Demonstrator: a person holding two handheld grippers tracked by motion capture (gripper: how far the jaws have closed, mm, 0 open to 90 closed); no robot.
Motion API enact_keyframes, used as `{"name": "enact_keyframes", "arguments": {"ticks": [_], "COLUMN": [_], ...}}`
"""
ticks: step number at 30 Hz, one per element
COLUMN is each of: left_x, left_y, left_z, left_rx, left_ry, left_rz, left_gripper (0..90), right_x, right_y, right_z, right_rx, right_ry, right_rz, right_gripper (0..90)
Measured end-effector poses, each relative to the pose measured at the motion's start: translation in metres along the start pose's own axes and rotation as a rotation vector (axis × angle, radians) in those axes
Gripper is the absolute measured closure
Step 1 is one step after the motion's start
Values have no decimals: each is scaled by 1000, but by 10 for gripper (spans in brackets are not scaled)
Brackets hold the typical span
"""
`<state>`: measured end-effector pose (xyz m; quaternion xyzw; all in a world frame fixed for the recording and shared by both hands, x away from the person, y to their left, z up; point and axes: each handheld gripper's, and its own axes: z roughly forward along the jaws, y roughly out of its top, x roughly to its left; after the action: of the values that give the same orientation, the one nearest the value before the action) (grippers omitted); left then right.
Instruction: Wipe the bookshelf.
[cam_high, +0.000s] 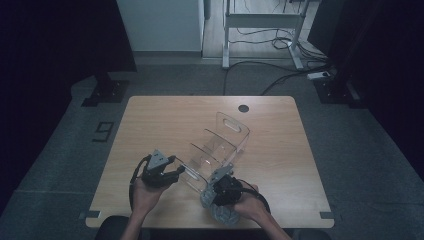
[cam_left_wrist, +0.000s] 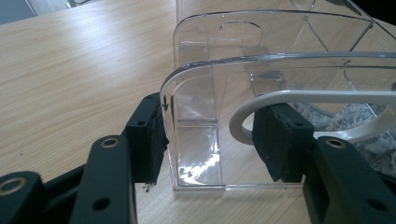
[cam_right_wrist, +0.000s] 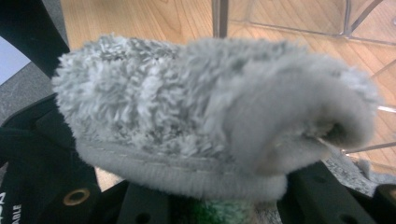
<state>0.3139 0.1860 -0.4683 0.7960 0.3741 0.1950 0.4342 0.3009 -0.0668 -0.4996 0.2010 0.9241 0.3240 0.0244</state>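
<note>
Clear acrylic organizer (cam_high: 220, 145) sits mid-table (cam_high: 150, 125), angled, long axis running from near-left to far-right, dividers inside and a slot handle cut into the far end wall. Left gripper (cam_high: 172, 167) is at its near-left end. In the left gripper view the jaws straddle the curved near end wall of the organizer (cam_left_wrist: 196, 116): one pad (cam_left_wrist: 149, 140) outside the wall and against it, the other pad (cam_left_wrist: 280, 140) inside the compartment, with a gap between that pad and the wall. So the jaws are apart around the wall, not clamped on it. A white curved band (cam_left_wrist: 299, 100) runs across just in front of the inner pad; can't tell what it belongs to. Right gripper (cam_high: 220, 192) is at the near-right side of the organizer, just beside its near corner, hand behind it near the table's front edge. It carries a grey fluffy cloth (cam_right_wrist: 210, 116), bunched and folded over the jaws; cloth also shows under the gripper from the high view (cam_high: 220, 212). In the right gripper view the jaws are closed on the cloth, bulk of it rising between them, with a bit of green (cam_right_wrist: 219, 212) just under the fold. Organizer walls show behind the cloth, close. Grey cloth is also visible through the acrylic in the left gripper view (cam_left_wrist: 355, 116).
</note>
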Motion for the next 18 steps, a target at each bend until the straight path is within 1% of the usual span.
{"name": "enact_keyframes", "arguments": {"ticks": [3, 5, 9, 10, 18], "left_x": [0, 0, -1, 0, 0], "left_y": [0, 0, 0, 0, 0], "left_z": [0, 0, 0, 0, 0], "left_rx": [0, -1, -1, -1, -2], "left_ry": [1, 3, 5, 3, 4], "left_rz": [-1, -1, -2, -2, -1], "left_gripper": [454, 454, 454, 453, 452], "right_x": [-1, -1, 0, 1, 0], "right_y": [-1, -2, -5, -6, -8], "right_z": [4, 9, 20, 22, 24], "right_rx": [10, 23, 71, 75, 74], "right_ry": [-6, -11, -35, -39, -39], "right_rz": [-2, -13, -25, -31, -39], "right_gripper": [661, 662, 664, 664, 662]}}
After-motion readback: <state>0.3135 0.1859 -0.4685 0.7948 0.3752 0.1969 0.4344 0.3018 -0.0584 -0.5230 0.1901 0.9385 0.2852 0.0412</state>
